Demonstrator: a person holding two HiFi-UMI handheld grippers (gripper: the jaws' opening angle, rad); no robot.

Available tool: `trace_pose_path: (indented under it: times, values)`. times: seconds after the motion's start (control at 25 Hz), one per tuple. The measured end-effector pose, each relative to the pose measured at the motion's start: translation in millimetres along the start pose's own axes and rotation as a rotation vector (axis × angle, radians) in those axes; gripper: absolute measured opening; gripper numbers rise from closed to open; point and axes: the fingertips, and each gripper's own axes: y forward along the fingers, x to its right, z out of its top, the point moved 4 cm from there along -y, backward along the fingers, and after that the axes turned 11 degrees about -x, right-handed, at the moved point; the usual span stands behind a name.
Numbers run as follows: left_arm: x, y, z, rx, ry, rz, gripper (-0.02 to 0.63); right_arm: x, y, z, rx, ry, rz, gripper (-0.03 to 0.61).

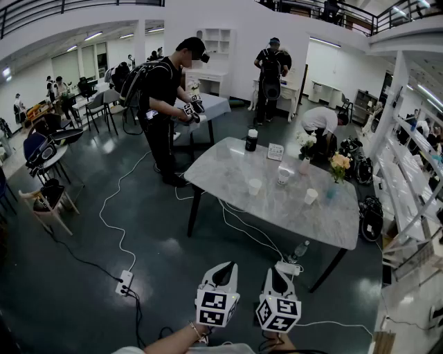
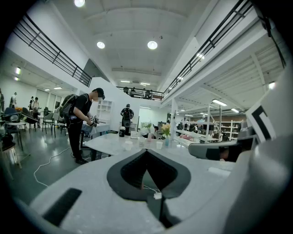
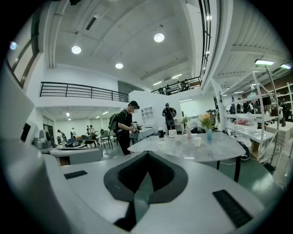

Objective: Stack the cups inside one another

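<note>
Fingers (image 2: 130, 171) of left gripper (image 1: 223, 266) and right gripper (image 1: 272, 272) closed, empty; three white cups (image 1: 255, 187) stand upright, apart, on marble table (image 1: 291, 222).

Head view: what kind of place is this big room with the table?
Likely an open workspace or lab hall: a marble-look table with white cups, metal shelving along the right side, a railed balcony overhead, and people working at other desks.
</note>
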Motion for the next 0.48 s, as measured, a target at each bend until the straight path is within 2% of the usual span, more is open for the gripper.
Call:
trace_pose_path:
  times: [0.48]
  values:
    - [-17, 4, -2, 0.004, -0.015, -0.01, 0.002, -10, 12, -1, 0.005, 0.026, 0.002, 0.006]
